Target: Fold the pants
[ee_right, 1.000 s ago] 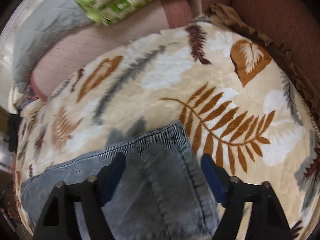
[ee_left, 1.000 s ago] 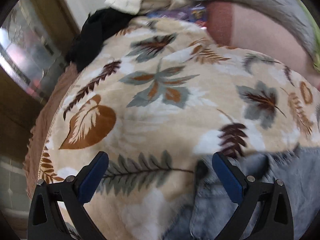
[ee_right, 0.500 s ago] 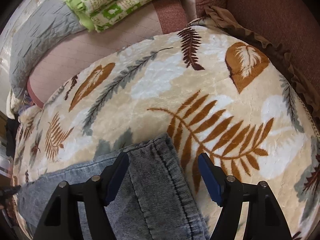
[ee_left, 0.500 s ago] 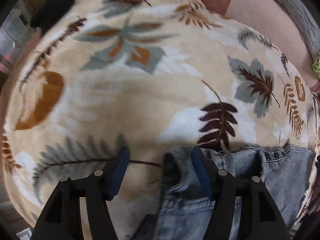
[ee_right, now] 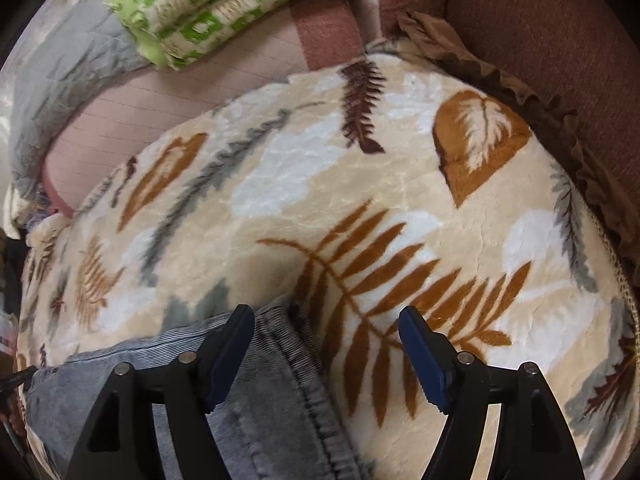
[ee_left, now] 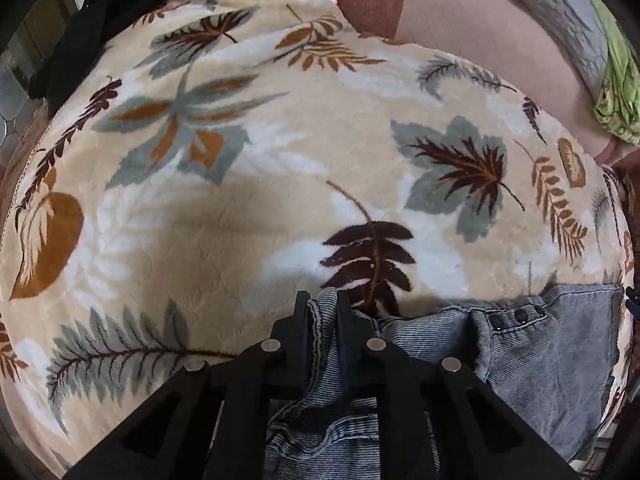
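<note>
Pinching a bunched corner of the jeans [ee_left: 552, 364], the left gripper [ee_left: 322, 308] has its jaws closed hard on a ridge of waistband denim at 6 o'clock in its own view, while the right gripper [ee_right: 326, 330] stands spread wide over the opposite corner, its left finger resting on the cloth and its right finger above the bare blanket [ee_right: 360, 184], holding nothing. The jeans lie flat along the blanket's near edge, their long axis apparently running side to side between the two grippers; the snaps [ee_left: 520, 316] mark the waist toward 3 o'clock in the left view, though the legs are out of sight. Lifting with only one corner secured would likely drag the denim askew and spoil the fold, and the thick seam could slip from the narrow pinch. Beyond, at 11 o'clock in the right view, sits a green quilt [ee_right: 208, 12].
</note>
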`<state>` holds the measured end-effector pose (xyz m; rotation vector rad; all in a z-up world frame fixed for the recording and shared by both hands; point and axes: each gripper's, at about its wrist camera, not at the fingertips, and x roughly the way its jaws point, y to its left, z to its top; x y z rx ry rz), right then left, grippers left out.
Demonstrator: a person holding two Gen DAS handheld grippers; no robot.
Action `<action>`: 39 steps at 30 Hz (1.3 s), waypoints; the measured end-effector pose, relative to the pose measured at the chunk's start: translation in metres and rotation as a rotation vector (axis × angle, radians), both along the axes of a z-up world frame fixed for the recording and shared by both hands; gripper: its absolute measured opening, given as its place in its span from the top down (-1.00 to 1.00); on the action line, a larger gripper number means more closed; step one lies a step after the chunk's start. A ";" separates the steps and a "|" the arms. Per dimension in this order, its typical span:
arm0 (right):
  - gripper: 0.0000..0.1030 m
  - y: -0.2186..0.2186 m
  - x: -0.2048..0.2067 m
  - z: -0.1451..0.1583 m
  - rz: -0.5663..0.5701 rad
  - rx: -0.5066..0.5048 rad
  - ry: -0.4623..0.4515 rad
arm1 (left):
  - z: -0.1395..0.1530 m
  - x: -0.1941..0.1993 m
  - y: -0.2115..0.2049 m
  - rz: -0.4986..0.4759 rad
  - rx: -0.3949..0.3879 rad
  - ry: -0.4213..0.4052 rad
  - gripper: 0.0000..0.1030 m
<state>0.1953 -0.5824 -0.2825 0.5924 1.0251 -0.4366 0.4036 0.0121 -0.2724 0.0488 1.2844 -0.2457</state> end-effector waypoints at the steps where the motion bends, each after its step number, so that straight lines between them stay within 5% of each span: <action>1: -0.51 0.000 0.000 -0.003 -0.001 0.023 -0.013 | 0.000 0.003 0.002 0.004 0.000 0.005 0.77; 4: -0.51 0.009 0.008 -0.008 0.010 0.044 -0.044 | -0.011 0.008 0.006 0.001 -0.009 0.041 0.74; 7: -0.50 0.022 0.026 -0.013 0.035 -0.029 0.026 | -0.016 0.007 0.006 0.010 -0.006 0.040 0.74; 8: -0.31 0.026 0.029 -0.012 0.048 -0.053 0.018 | -0.015 0.006 0.006 0.018 0.004 0.029 0.72; 9: 0.36 0.030 0.034 -0.008 0.080 -0.067 -0.001 | -0.011 0.005 0.006 0.033 0.011 0.008 0.74; 12: 0.68 0.044 0.034 0.005 0.106 -0.149 0.015 | 0.007 -0.006 0.007 0.031 0.022 -0.073 0.79; 19: 0.70 0.059 -0.026 0.085 0.117 -0.197 -0.201 | 0.090 -0.047 0.026 0.015 -0.087 -0.272 0.81; 26: 0.71 0.090 -0.154 0.139 0.109 -0.168 -0.370 | 0.140 -0.149 0.070 -0.026 -0.161 -0.400 0.80; 30: 0.70 0.106 -0.230 0.126 0.101 -0.113 -0.373 | 0.123 -0.214 0.101 -0.014 -0.145 -0.384 0.80; 33: 0.70 0.112 -0.277 0.095 0.099 -0.045 -0.325 | 0.079 -0.253 0.121 0.006 -0.106 -0.295 0.79; 36: 0.63 0.116 -0.293 0.044 0.105 0.055 -0.188 | 0.027 -0.267 0.128 0.030 -0.046 -0.167 0.78; 39: 0.51 0.111 -0.300 0.012 0.069 0.143 -0.056 | 0.013 -0.280 0.125 0.043 0.006 -0.163 0.73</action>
